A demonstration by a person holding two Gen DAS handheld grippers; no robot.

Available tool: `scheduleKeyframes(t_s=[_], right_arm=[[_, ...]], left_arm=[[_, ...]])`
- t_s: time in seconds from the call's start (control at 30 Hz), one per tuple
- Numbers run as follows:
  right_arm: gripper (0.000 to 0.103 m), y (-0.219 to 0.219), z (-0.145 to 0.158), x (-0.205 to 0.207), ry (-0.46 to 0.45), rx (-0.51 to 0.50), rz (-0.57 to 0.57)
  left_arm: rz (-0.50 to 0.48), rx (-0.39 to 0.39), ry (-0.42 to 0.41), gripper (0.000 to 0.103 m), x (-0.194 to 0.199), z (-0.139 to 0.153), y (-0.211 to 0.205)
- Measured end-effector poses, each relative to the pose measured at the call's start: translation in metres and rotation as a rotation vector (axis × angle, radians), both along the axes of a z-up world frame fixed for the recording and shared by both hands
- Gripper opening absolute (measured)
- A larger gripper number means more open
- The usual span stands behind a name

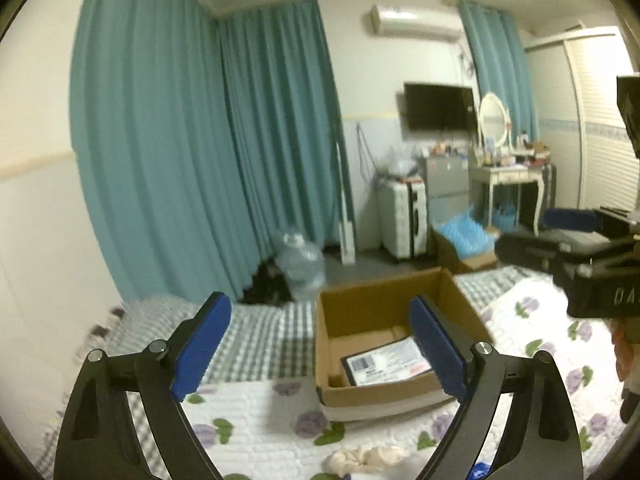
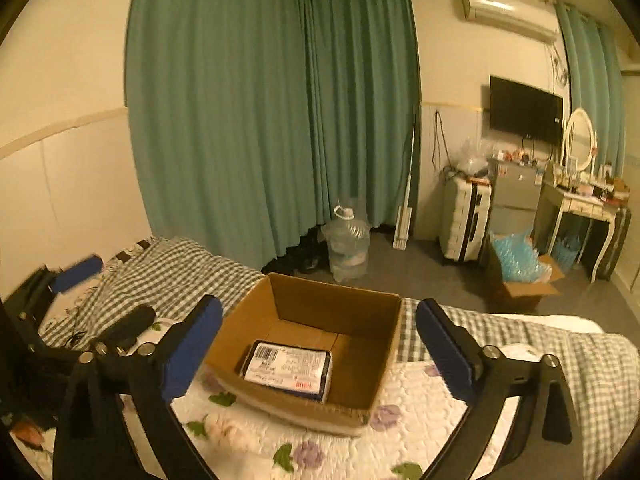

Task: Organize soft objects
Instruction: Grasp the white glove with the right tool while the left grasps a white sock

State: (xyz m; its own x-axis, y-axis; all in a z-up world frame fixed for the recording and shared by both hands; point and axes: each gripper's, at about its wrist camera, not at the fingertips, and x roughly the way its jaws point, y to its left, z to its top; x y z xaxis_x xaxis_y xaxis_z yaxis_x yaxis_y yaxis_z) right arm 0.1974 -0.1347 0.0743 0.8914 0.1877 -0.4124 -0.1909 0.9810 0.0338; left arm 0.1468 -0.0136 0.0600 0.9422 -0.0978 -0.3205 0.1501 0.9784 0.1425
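1. Two grippers hang above the bed, both spread wide and holding nothing: the left gripper (image 1: 320,348) and the right gripper (image 2: 318,350) each frame the box (image 2: 380,364) between their blue pads.
2. One soft item is the likely target: a pale, crumpled cloth (image 1: 370,458) lying on the floral quilt (image 1: 256,436), just in front of the box's near wall and below the left gripper. In the right view it shows as a blurred pale lump (image 2: 230,428) near the box's front-left corner.
3. Step in hand, as I judge it: between picks, with neither tool yet lowered to the cloth.
4. Next move calls for tipping a gripper down to the cloth, pinching a raised fold, then lifting it over the near wall into the box.
5. Inside the box lies a dark packet (image 2: 288,368) with a white label, against the near-left side; the far-right floor is free.
6. Cloth is bunched; its long axis seems to run along the box's near wall, with no clear pointing end.
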Motion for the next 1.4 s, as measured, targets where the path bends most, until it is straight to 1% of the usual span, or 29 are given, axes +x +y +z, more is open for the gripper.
scheduleKeyframes(t_s=[0.07, 0.13, 0.2, 0.27, 0.3, 0.33, 0.37, 0.43, 0.5, 0.53, 0.6, 0.7, 0.77, 0.83, 0.93, 1.0, 1.03, 1.17, 1.23, 1.27, 1.4], right_arm=[[0.101, 0.001, 0.006, -0.025, -0.003, -0.017, 0.004], [0.101, 0.004, 0.004, -0.050, -0.001, -0.051, 0.007], [0.101, 0.006, -0.006, -0.071, -0.005, -0.078, 0.009], [0.101, 0.009, -0.019, -0.086, 0.005, -0.090, 0.015], [0.101, 0.010, -0.029, -0.091, 0.017, -0.079, 0.019], [0.101, 0.011, -0.039, -0.095, 0.040, -0.065, 0.031], [0.101, 0.015, -0.055, -0.095, 0.081, -0.044, 0.047], [0.101, 0.023, -0.082, -0.093, 0.141, -0.033, 0.061], [0.101, 0.035, -0.108, -0.084, 0.184, -0.047, 0.072], [0.101, 0.044, -0.124, -0.078, 0.222, -0.070, 0.083], [0.101, 0.056, -0.147, -0.067, 0.269, -0.100, 0.099], [0.100, 0.072, -0.173, -0.056, 0.332, -0.088, 0.148], [0.100, 0.077, -0.183, -0.047, 0.355, -0.090, 0.167], [0.100, 0.084, -0.192, -0.039, 0.376, -0.084, 0.179], [0.094, 0.089, -0.209, -0.029, 0.418, -0.071, 0.180], [0.089, 0.090, -0.217, -0.024, 0.443, -0.064, 0.182], [0.085, 0.091, -0.221, -0.022, 0.452, -0.057, 0.184], [0.058, 0.088, -0.216, -0.023, 0.431, -0.060, 0.187], [0.050, 0.086, -0.212, -0.027, 0.414, -0.054, 0.182], [0.048, 0.084, -0.210, -0.029, 0.406, -0.052, 0.181], [0.047, 0.072, -0.194, -0.041, 0.352, -0.023, 0.161]], left_arm=[[0.000, -0.006, -0.025, 0.093, -0.021, 0.013, 0.004], [-0.012, -0.026, -0.033, 0.093, -0.038, 0.023, 0.012], [-0.014, -0.029, -0.038, 0.093, -0.054, 0.029, 0.019], [0.020, -0.011, -0.047, 0.093, -0.067, 0.027, 0.024], [0.038, -0.002, -0.042, 0.093, -0.071, 0.023, 0.027], [0.059, -0.004, -0.020, 0.093, -0.075, 0.015, 0.029], [0.068, -0.011, 0.002, 0.093, -0.075, 0.009, 0.032], [0.078, -0.044, 0.071, 0.093, -0.071, -0.013, 0.042], [0.092, -0.066, 0.118, 0.093, -0.072, -0.036, 0.046], [0.101, -0.075, 0.135, 0.093, -0.069, -0.047, 0.048], [0.135, -0.073, 0.172, 0.093, -0.064, -0.071, 0.051], [0.150, -0.060, 0.237, 0.093, -0.058, -0.106, 0.054], [0.149, -0.054, 0.274, 0.093, -0.053, -0.122, 0.057], [0.152, -0.045, 0.294, 0.093, -0.052, -0.130, 0.059], [0.157, -0.043, 0.305, 0.093, -0.051, -0.138, 0.061], [0.150, -0.056, 0.323, 0.093, -0.050, -0.143, 0.062], [0.148, -0.059, 0.329, 0.093, -0.049, -0.146, 0.064], [0.140, -0.034, 0.344, 0.093, -0.049, -0.155, 0.058], [0.124, -0.035, 0.358, 0.093, -0.048, -0.159, 0.058], [0.119, -0.036, 0.372, 0.093, -0.047, -0.163, 0.056], [0.123, -0.036, 0.427, 0.093, -0.041, -0.179, 0.057]])
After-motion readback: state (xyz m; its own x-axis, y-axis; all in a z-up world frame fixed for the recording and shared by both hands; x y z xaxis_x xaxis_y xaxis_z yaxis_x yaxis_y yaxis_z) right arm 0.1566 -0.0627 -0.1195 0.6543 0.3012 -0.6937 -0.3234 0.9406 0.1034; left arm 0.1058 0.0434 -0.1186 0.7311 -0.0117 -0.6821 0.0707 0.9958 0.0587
